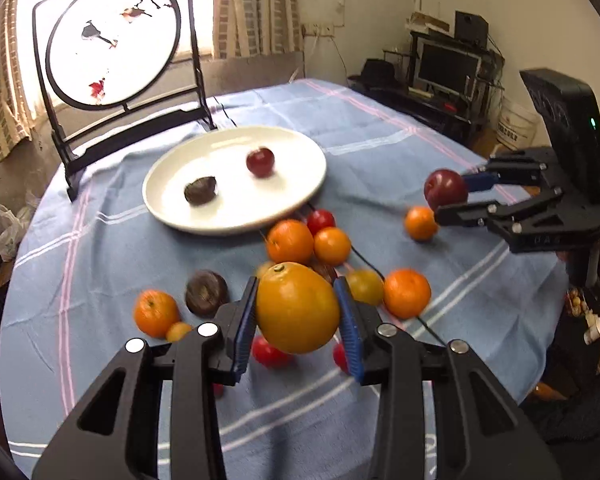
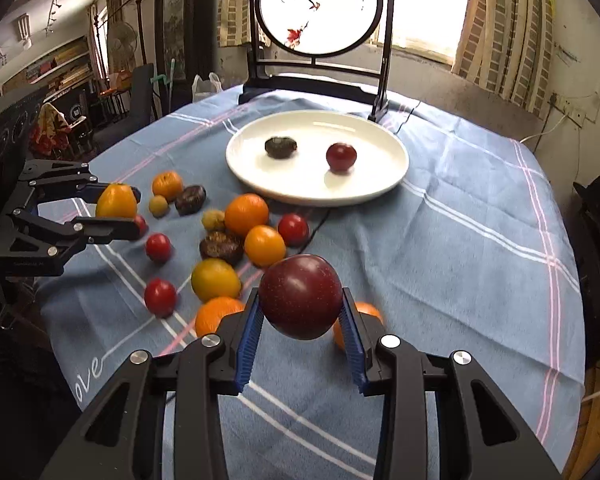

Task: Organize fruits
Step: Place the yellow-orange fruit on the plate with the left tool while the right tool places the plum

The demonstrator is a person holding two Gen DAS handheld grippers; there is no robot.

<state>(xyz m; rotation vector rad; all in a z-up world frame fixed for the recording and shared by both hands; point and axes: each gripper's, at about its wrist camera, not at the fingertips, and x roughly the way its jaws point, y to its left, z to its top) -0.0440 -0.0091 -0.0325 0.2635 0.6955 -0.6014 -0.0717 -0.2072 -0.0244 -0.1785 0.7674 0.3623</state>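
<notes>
My left gripper [image 1: 296, 312] is shut on a large yellow-orange fruit [image 1: 297, 307] and holds it above the table; it also shows in the right wrist view [image 2: 116, 201]. My right gripper [image 2: 300, 312] is shut on a dark red plum [image 2: 301, 297], lifted off the cloth; the plum shows in the left wrist view [image 1: 445, 189] too. A white plate [image 1: 292, 200] holds a red plum [image 1: 260, 161] and a dark brown fruit [image 1: 200, 190]. Several oranges [image 1: 290, 241], small red fruits [image 2: 160, 297] and dark fruits [image 1: 206, 292] lie loose on the blue cloth before the plate.
A round decorative screen on a black stand [image 1: 112, 40] stands behind the plate at the table's far edge. A black cable [image 1: 364, 258] runs across the blue checked tablecloth [image 2: 460, 260]. A desk with a monitor [image 1: 448, 64] is beyond the table.
</notes>
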